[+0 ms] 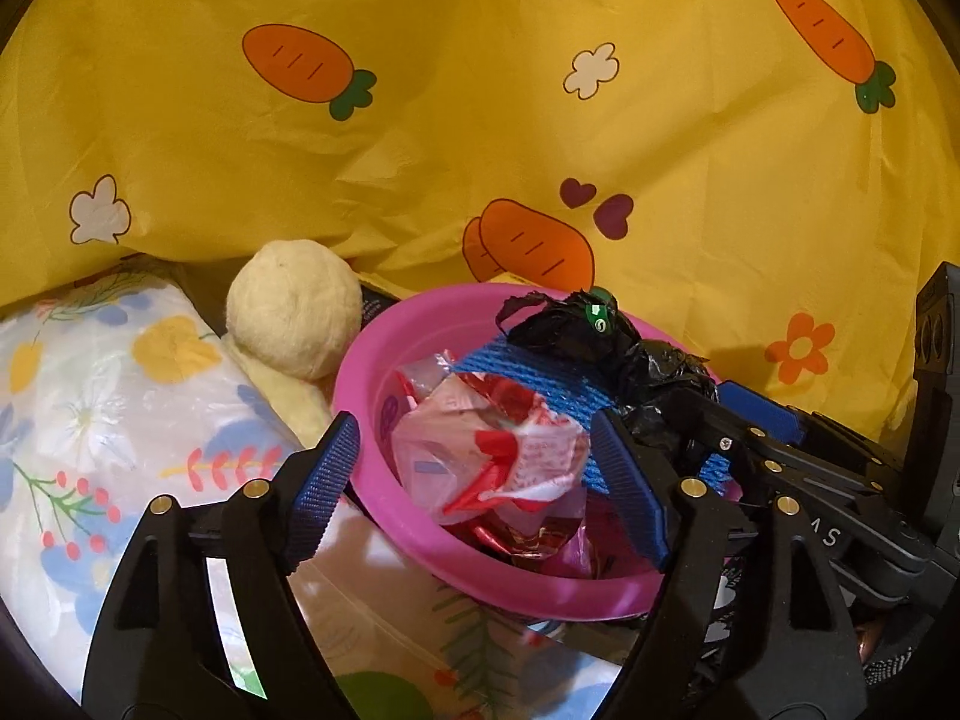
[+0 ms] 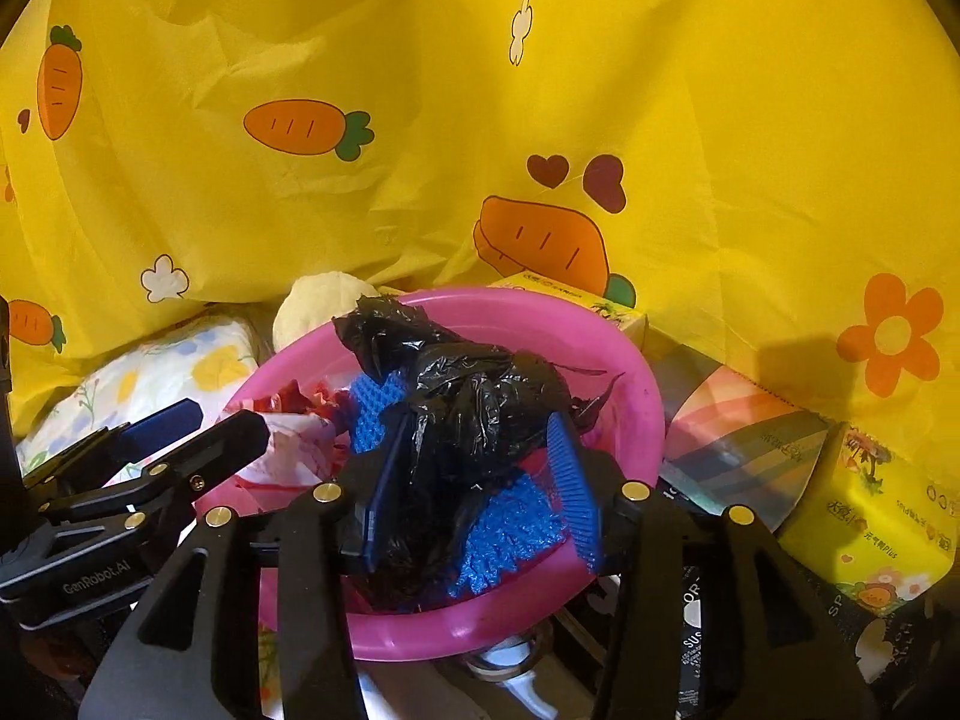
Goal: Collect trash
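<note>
The pink basin (image 1: 420, 546) already holds most of what looks like trash: a crumpled red-and-white wrapper (image 1: 504, 456) toward its 7 o'clock side, a strip of blue netting (image 1: 540, 384) across the middle, and a wad of black plastic bag (image 2: 456, 414) piled toward 1 o'clock. The left gripper (image 1: 474, 486) hangs over the wrapper with its jaws spread wide; the wrapper sits between them in the basin but the pads do not press on it, so it looks to have been let go. The right gripper (image 2: 480, 492) has its jaws partly spread on either side of the black bag; the bag bulges against the left pad, yet the right pad stands apart from it, so I judge it released rather than pinched. Around the basin, a cream ball (image 1: 294, 306) lies at 10 o'clock and a floral packet (image 1: 114, 396) at 9 o'clock; tissue packs (image 2: 870, 516) sit at 3 o'clock. Those look like household goods rather than litter. No loose scraps show outside the basin, so the collecting seems nearly finished; what remains is probably withdrawing both grippers.
</note>
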A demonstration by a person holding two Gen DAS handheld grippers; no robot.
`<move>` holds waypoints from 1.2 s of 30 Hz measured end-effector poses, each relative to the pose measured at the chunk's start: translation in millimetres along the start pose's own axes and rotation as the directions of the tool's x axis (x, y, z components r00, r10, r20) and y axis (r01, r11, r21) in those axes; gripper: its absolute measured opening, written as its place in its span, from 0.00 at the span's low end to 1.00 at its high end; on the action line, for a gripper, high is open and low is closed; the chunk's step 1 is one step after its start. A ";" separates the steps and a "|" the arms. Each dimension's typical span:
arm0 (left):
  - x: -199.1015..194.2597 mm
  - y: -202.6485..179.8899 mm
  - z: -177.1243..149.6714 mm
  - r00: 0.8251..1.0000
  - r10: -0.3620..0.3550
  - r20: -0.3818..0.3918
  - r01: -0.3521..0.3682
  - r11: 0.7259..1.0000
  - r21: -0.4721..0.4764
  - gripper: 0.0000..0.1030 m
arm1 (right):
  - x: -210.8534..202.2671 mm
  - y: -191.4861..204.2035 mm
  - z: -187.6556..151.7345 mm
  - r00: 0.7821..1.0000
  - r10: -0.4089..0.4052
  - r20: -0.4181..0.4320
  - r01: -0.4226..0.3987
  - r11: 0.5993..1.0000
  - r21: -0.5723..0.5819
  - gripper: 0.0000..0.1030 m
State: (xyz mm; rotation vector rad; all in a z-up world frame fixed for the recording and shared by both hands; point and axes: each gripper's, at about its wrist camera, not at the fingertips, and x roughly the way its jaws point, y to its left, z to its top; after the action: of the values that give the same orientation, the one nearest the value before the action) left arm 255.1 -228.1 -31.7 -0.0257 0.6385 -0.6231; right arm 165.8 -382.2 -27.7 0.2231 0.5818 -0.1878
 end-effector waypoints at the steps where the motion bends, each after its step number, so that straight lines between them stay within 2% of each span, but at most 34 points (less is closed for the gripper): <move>1: -3.6 2.3 0.3 1.000 -0.003 0.007 0.003 1.000 -0.009 0.81 | -3.5 -0.6 0.2 1.000 0.006 0.011 -0.006 1.000 0.005 0.51; 5: -19.5 9.8 0.0 0.999 0.019 0.047 -0.017 0.999 -0.039 0.84 | -16.5 -4.5 2.6 0.998 0.022 0.064 -0.024 0.999 0.030 0.62; 8: -35.5 9.9 -2.4 0.991 0.096 0.090 -0.095 0.995 -0.023 0.87 | -26.0 -1.5 4.0 0.995 0.013 0.100 -0.016 1.000 0.024 0.67; 13: -68.1 7.7 -11.6 0.963 0.212 0.164 -0.213 0.977 -0.012 0.94 | -44.2 16.2 -1.9 0.987 -0.034 0.158 0.037 0.999 -0.018 0.81; 20: -116.0 8.4 -31.2 0.930 0.307 0.204 -0.309 0.951 -0.023 0.94 | -66.2 43.1 -19.0 0.976 -0.080 0.202 0.096 0.993 -0.070 0.93; 25: -149.7 11.9 -48.7 0.897 0.390 0.210 -0.389 0.920 -0.047 0.94 | -84.3 55.3 -32.1 0.972 -0.074 0.222 0.089 0.994 -0.060 0.95; 31: -189.9 23.1 -72.4 0.868 0.452 0.208 -0.438 0.892 -0.113 0.94 | -111.0 76.4 -57.1 0.975 -0.053 0.218 0.076 0.992 -0.098 0.95; 36: -215.2 23.6 -97.0 0.844 0.502 0.189 -0.487 0.865 -0.123 0.94 | -134.0 91.5 -77.4 0.977 -0.040 0.209 0.064 0.992 -0.108 0.95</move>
State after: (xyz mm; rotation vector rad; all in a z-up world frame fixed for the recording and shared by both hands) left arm 77.9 -74.3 3.2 0.0066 0.4289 -0.0898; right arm 37.3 -259.2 -1.2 0.0759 0.3900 -0.2245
